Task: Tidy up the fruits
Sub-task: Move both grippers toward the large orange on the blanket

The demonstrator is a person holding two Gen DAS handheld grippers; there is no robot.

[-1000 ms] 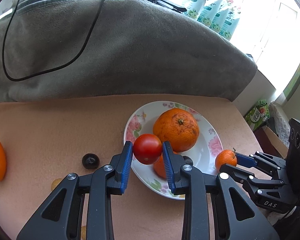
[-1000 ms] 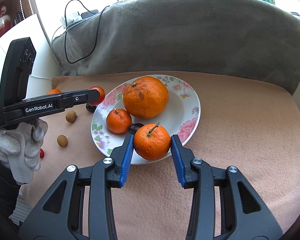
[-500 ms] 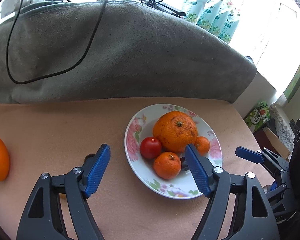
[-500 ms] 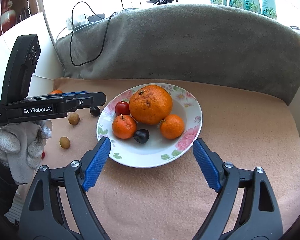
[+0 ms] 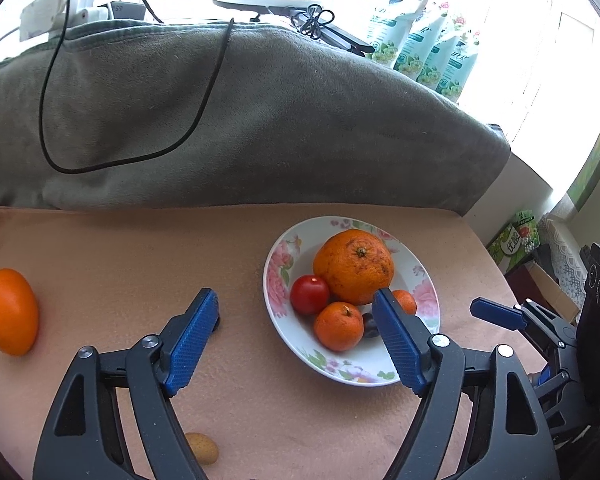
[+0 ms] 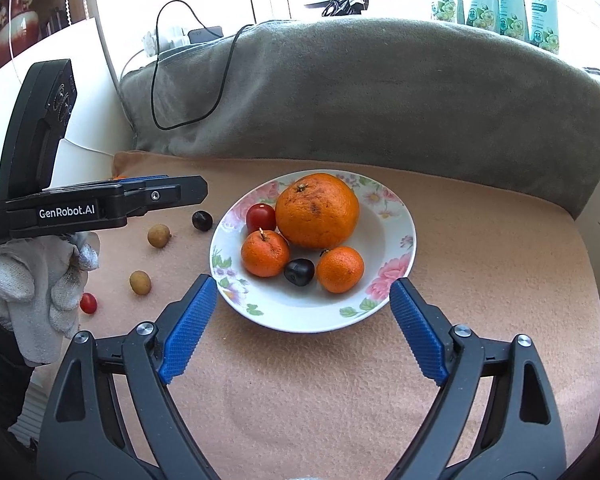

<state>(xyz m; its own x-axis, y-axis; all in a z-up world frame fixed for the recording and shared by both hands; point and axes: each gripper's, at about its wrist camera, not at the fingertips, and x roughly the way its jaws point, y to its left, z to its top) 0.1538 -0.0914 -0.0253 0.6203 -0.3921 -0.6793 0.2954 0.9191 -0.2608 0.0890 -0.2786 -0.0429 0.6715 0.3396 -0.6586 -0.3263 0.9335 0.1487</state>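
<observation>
A flowered white plate [image 6: 396, 248] [image 5: 278, 276] holds a large orange [image 6: 318, 210], two small mandarins [image 6: 265, 253] [image 6: 340, 269], a red tomato [image 6: 261, 217] [image 5: 309, 294] and a dark plum [image 6: 299, 271]. My left gripper [image 5: 296, 340] is open and empty, held back from the plate's left side. My right gripper [image 6: 304, 328] is open and empty, just short of the plate's near rim. Loose on the tan cloth lie an orange [image 5: 10, 311], a dark plum [image 6: 202, 220], two small brown fruits [image 6: 158, 235] [image 6: 140, 282] and a small red tomato [image 6: 88, 303].
A grey blanket-covered bulk [image 6: 380, 92] with a black cable [image 5: 140, 156] rises behind the cloth. The cloth's edge drops off at the right [image 5: 496, 256]. The left gripper body and gloved hand [image 6: 40, 272] stand at the left of the right wrist view.
Both grippers opened, leaving the tomato and a mandarin on the plate. Both then drew back and up from the plate.
</observation>
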